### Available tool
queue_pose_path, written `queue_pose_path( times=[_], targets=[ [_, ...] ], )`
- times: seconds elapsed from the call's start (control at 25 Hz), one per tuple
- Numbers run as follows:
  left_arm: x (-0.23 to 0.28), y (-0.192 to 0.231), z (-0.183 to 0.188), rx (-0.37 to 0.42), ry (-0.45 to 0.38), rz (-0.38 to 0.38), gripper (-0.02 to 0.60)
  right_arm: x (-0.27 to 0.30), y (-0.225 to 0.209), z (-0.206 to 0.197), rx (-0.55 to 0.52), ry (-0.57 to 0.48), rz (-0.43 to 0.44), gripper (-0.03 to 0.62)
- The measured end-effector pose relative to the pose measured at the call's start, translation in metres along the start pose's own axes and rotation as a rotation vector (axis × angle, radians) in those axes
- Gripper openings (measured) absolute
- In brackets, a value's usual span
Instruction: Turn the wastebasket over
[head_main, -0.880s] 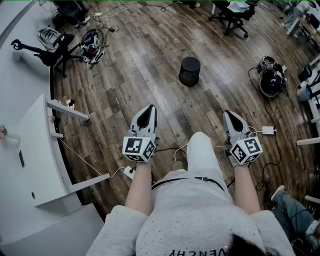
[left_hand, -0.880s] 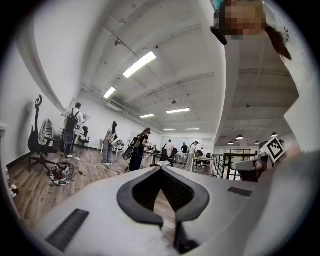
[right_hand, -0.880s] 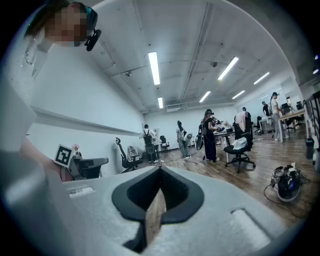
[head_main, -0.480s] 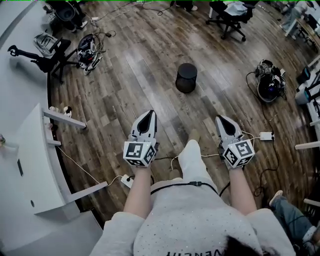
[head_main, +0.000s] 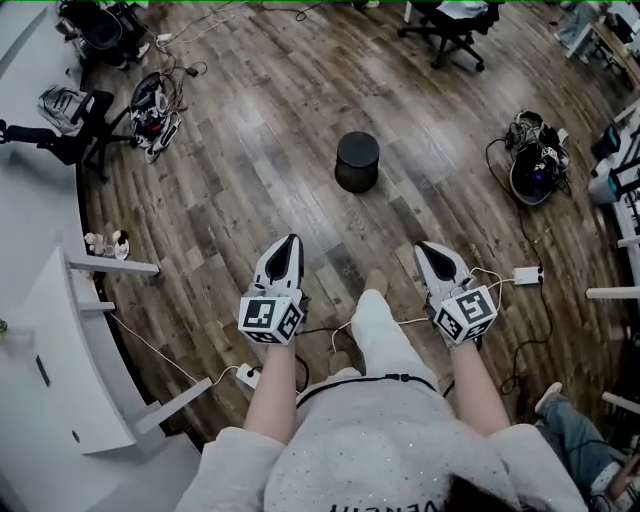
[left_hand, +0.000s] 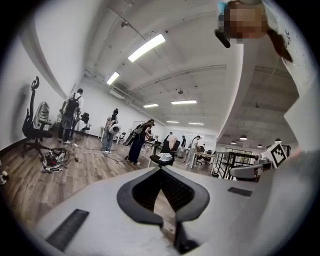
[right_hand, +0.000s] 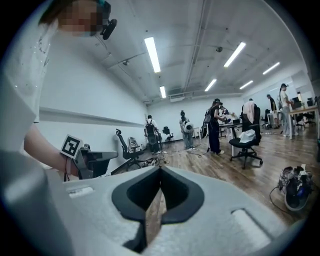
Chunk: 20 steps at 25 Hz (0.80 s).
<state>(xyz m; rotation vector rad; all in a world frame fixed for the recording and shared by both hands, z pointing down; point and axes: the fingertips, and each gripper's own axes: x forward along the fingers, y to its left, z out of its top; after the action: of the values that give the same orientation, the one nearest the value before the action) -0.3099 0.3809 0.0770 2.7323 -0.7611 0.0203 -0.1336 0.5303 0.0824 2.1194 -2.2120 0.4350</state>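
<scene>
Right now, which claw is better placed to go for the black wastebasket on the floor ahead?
Right, but narrowly. The wastebasket stands well ahead, about midway between both shut, empty claws; the right claw angles inward toward it, while the left claw points more straight ahead.

Grey speckled tee (head_main: 390, 445), short sleeves (head_main: 232, 458), black strap (head_main: 372, 378). L claw (head_main: 292, 240), R claw (head_main: 421, 246): white shells, b/w marker cubes (head_main: 270, 318).

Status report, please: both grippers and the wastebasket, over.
Left hand-held gripper and right hand-held gripper shut, empty. Wastebasket stands on floor ahead, untouched. No obstacle seen between.
</scene>
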Motion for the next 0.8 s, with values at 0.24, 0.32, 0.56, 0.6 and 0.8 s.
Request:
queue_pose_path(
  times=[0.24,0.32,0.56,0.6,0.8],
  targets=[
    [0.086,0.005,0.002,-0.022,0.021,0.007,-0.002,0.043,-0.071,0.003,0.019,0.069,0.024,-0.003],
    [0.115,0.006,0.003,-0.017,0.036,0.004,-0.002,0.059,-0.094,0.009,0.025,0.081,0.032,-0.003],
    [0.185,0.005,-0.005,-0.020,0.047,0.003,-0.002,0.094,-0.152,0.012,0.051,0.101,0.053,0.025],
    [0.195,0.003,-0.007,-0.021,0.045,0.001,-0.002,0.098,-0.160,0.011,0.051,0.107,0.057,0.035],
    [0.229,0.001,-0.019,-0.034,0.083,-0.005,-0.002,0.121,-0.193,0.012,0.080,0.131,0.070,0.057]
  ],
)
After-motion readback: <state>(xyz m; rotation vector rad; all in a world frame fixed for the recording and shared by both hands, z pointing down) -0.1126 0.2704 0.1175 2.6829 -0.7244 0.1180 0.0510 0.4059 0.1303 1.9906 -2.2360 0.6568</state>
